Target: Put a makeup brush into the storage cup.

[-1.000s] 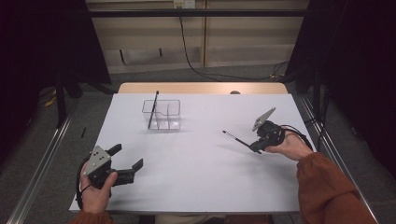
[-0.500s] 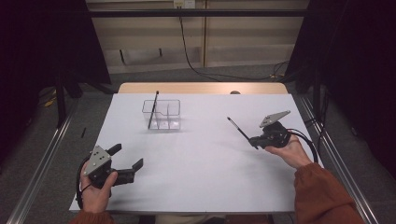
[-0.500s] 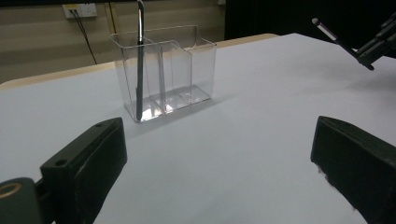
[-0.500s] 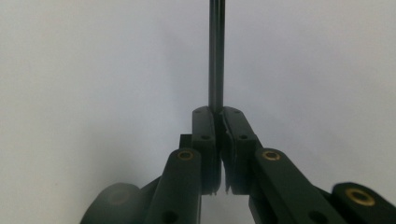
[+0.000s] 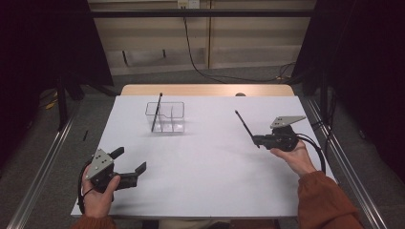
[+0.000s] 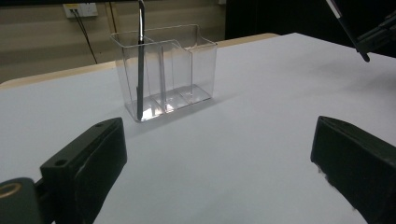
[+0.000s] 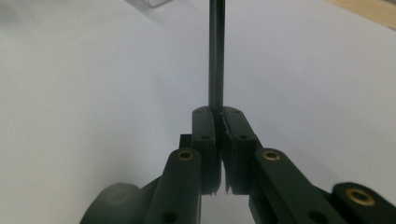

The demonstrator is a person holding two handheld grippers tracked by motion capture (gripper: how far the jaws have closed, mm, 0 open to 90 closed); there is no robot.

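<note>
My right gripper [image 5: 258, 140] clamps a pen [image 5: 246, 128], long axis tilted up-left toward the clear holder [image 5: 165, 117], well apart | left gripper [image 5: 129, 166] wide, empty, nearer me

Left hand [image 5: 98, 191] at lower left of the high view, holding the left gripper [image 5: 130, 166] low, jaws spread wide apart. Right hand [image 5: 292, 156] at right centre, orange sleeve [image 5: 325, 202] running to the lower right corner. Right gripper [image 5: 256, 140] points toward upper left, jaws pressed together on a thin dark pen [image 5: 244, 125] that angles up and away from them.
</note>
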